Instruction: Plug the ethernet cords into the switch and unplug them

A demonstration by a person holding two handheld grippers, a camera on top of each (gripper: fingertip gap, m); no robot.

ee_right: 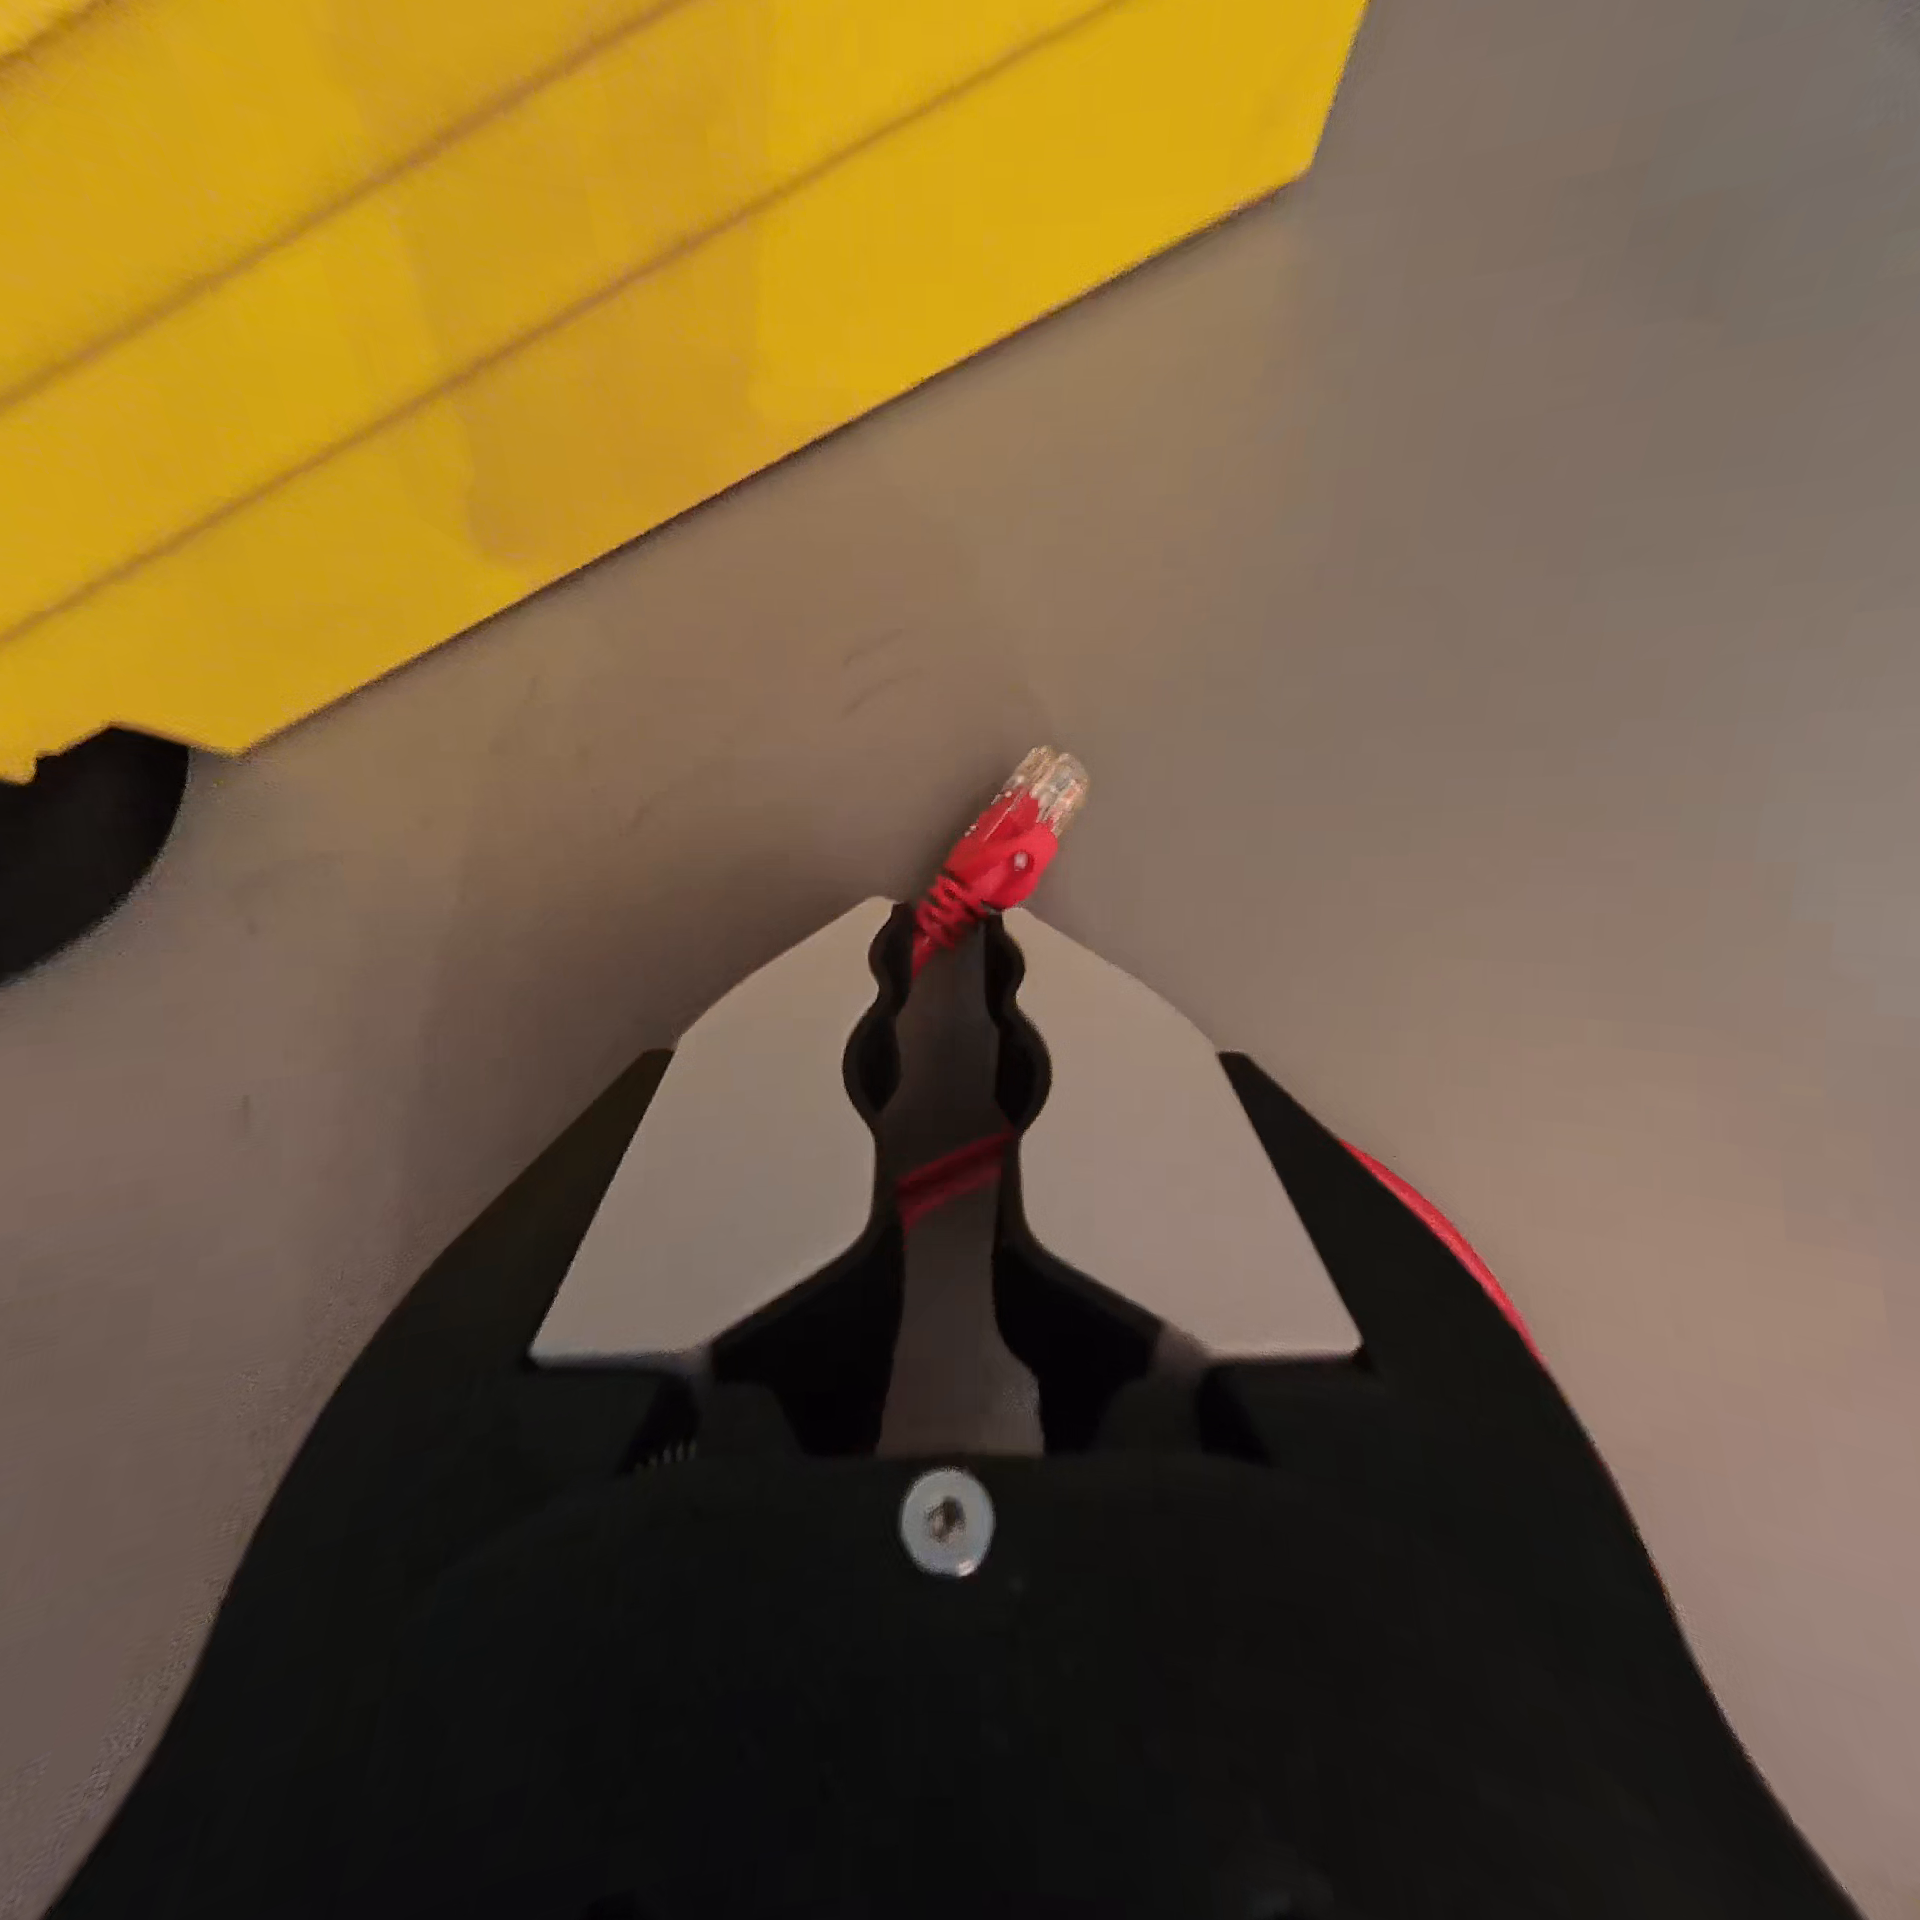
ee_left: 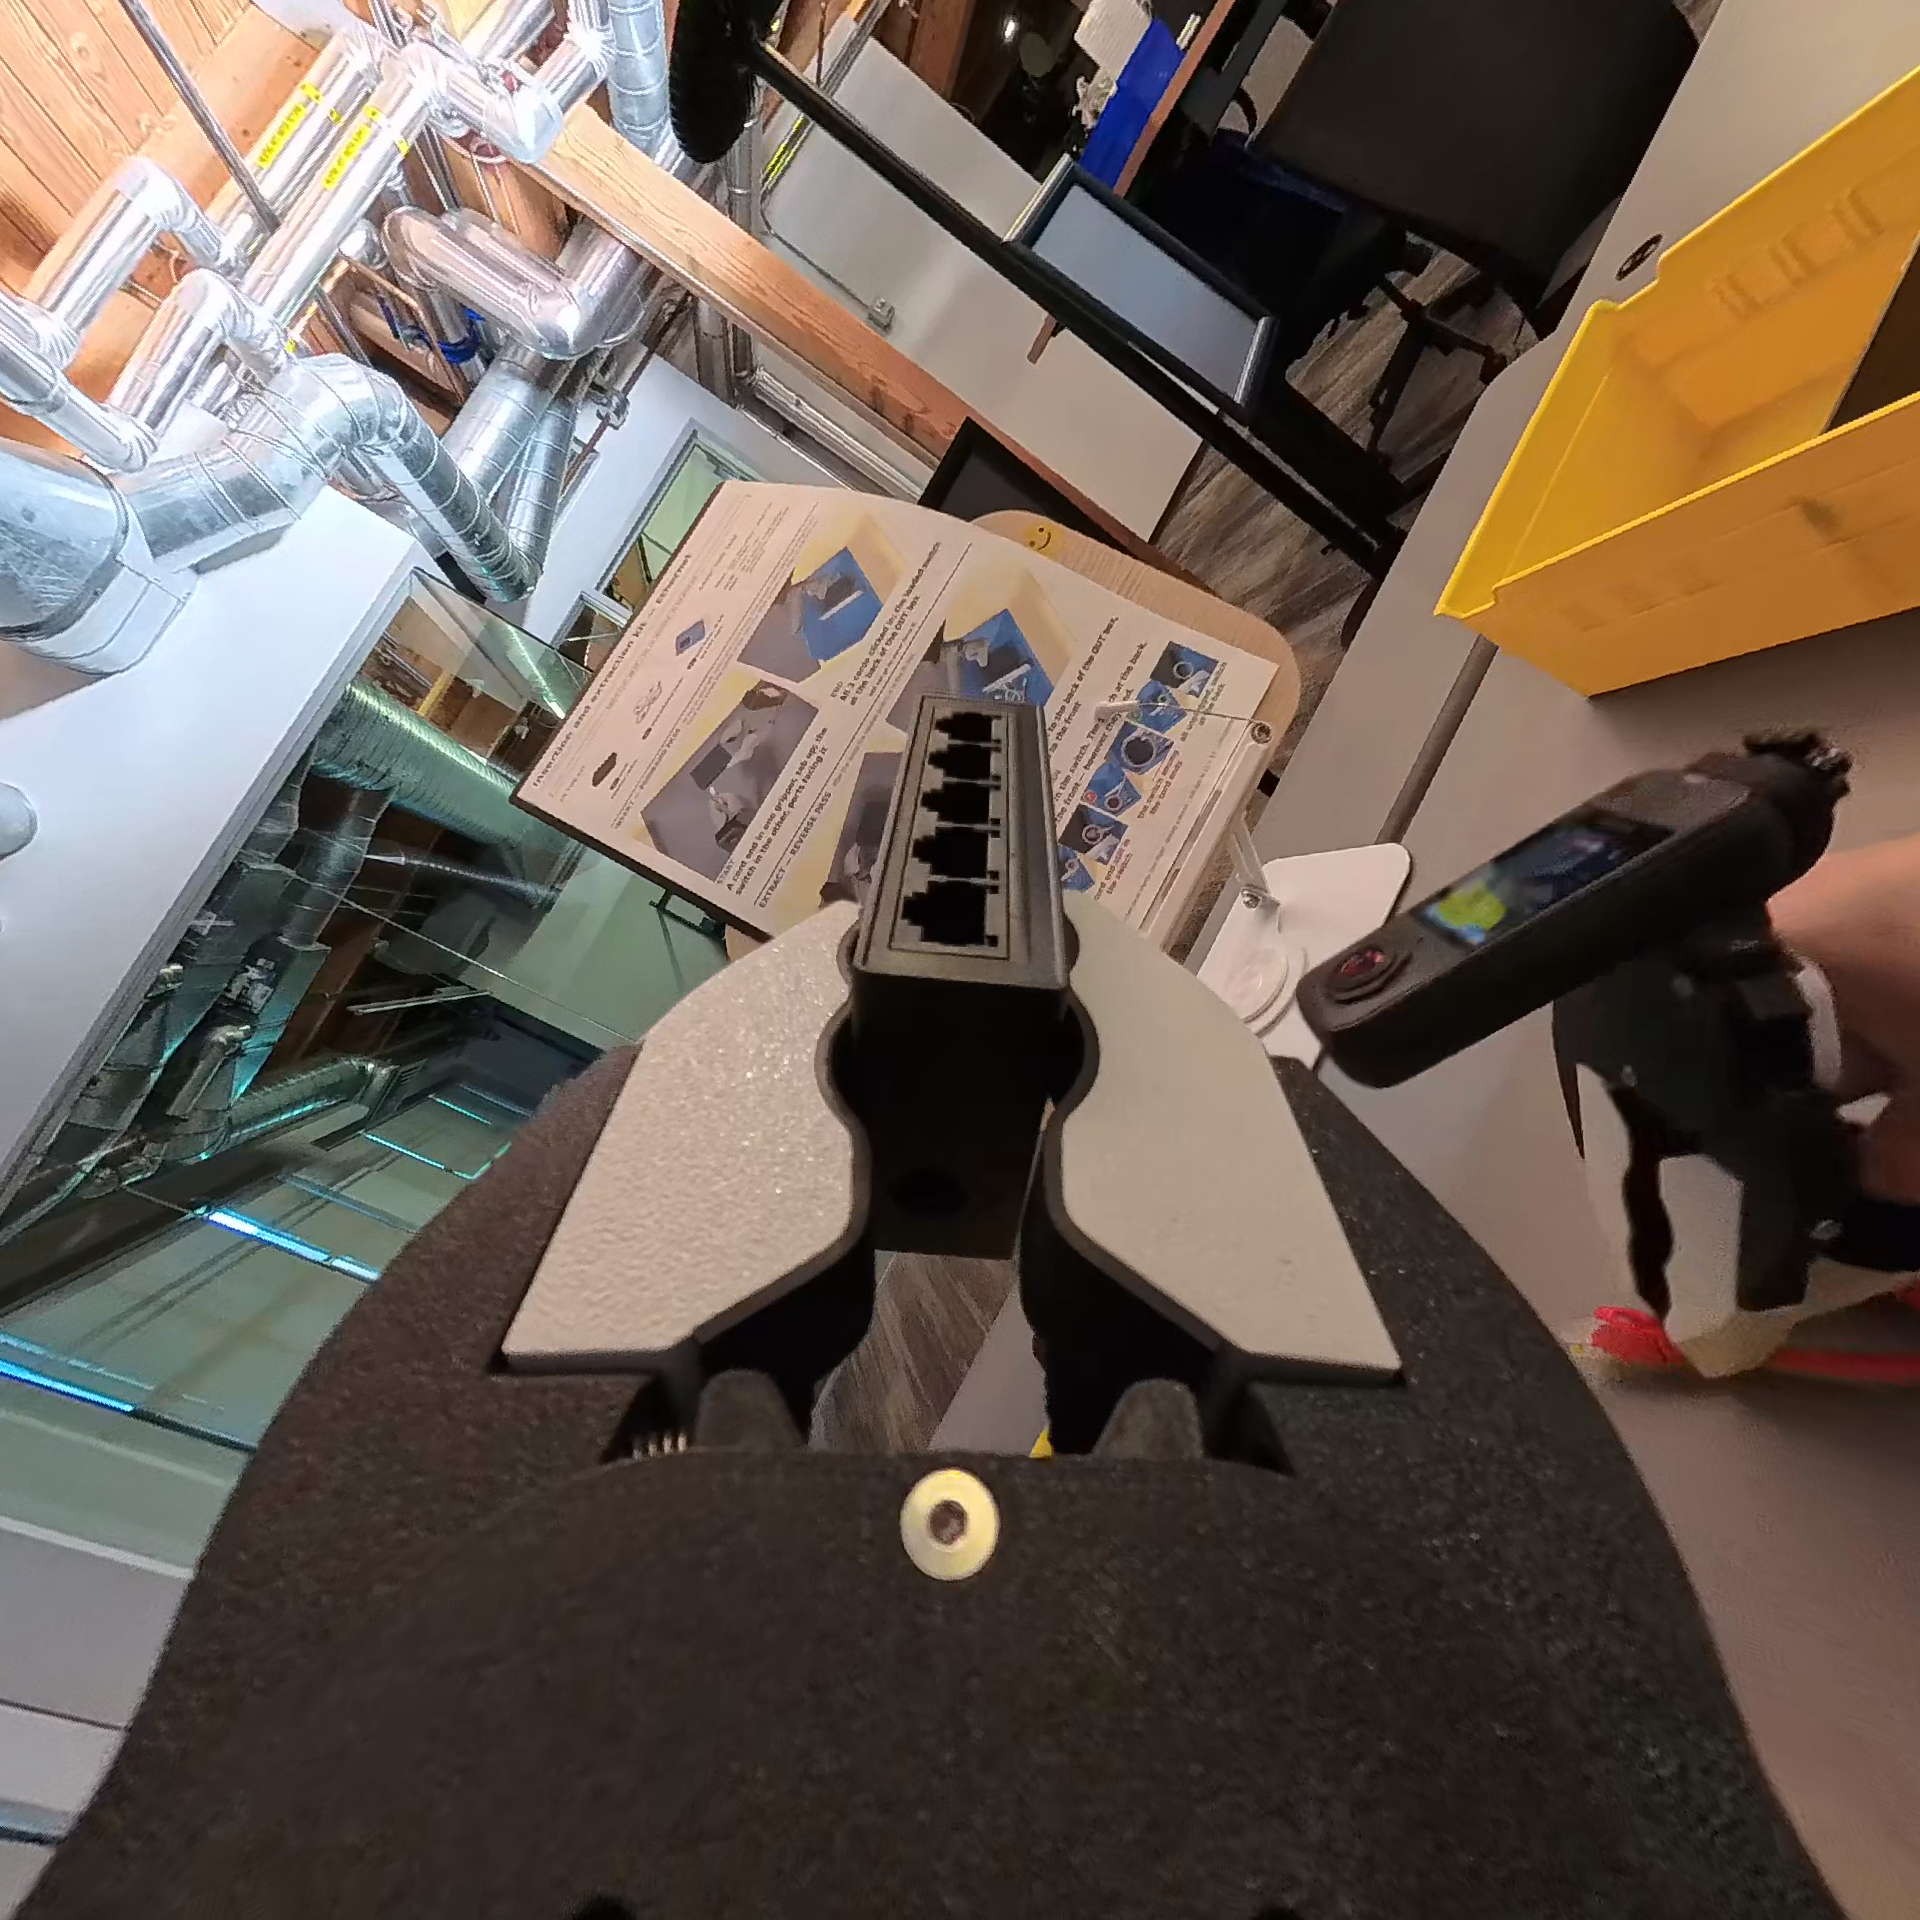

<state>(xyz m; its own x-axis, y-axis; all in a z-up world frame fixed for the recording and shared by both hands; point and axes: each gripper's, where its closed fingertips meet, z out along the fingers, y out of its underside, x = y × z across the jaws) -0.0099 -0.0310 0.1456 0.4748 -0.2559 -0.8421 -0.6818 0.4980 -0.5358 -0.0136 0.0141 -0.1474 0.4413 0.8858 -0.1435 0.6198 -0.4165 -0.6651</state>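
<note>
My left gripper [ee_left: 958,940] is shut on a black ethernet switch [ee_left: 961,862] and holds it up in the air, its row of several empty ports facing the camera. My right gripper [ee_right: 948,914] is shut on a red ethernet cord [ee_right: 951,914] just behind its clear plug [ee_right: 1049,784], which sticks out past the fingertips over the grey table [ee_right: 1455,623]. The cord trails back under the right gripper [ee_right: 1455,1236]. The right gripper also shows in the left wrist view [ee_left: 1683,1091] low at the right, held by a hand, with the red cord [ee_left: 1652,1345] beneath it.
A yellow plastic bin [ee_left: 1683,436] [ee_right: 520,312] stands on the grey table beyond the right gripper. A printed instruction sheet on a stand [ee_left: 935,665] is behind the switch. Silver ducts, black desks and chairs fill the background. The grippers' ends are close to 30 cm from one another.
</note>
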